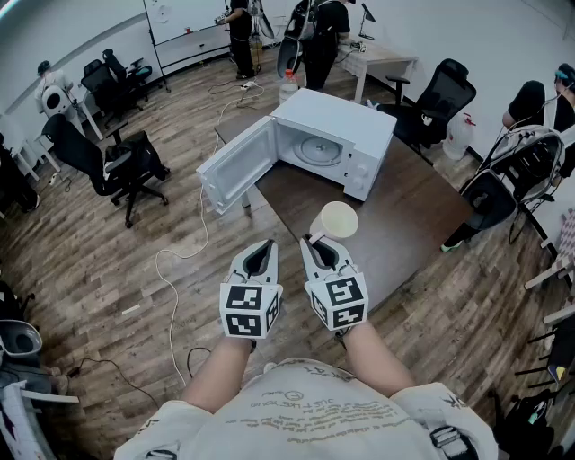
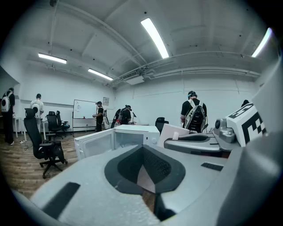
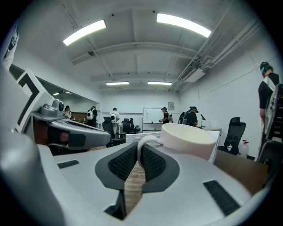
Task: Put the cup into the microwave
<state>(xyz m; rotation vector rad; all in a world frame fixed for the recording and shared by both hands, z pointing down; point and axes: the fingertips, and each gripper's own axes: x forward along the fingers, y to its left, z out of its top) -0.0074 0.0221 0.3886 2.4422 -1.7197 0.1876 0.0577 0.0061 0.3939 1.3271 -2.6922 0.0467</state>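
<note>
right gripper [image 1: 316,244] is pinching the cup [image 1: 338,219] by its thin handle [image 3: 148,138] over the table [image 1: 404,234] short of the open microwave [image 1: 346,126], left gripper [image 1: 266,244] closed empty, and it looks light, rigid and chippable, so the handle's probably the spot.

Count from here: 1 microwave [image 1: 337,126], 1 cup [image 1: 337,220], 1 brown table [image 1: 404,225]. 2 grippers: left gripper [image 1: 263,244], right gripper [image 1: 316,243]. 1 whiteboard [image 1: 184,18], top left. 2 people standing top centre: one person [image 1: 240,36], second person [image 1: 316,40]. Black office chairs [image 1: 99,162]: at least 4, split left and right. 1 clear bottle [image 1: 287,87], top centre.
</note>
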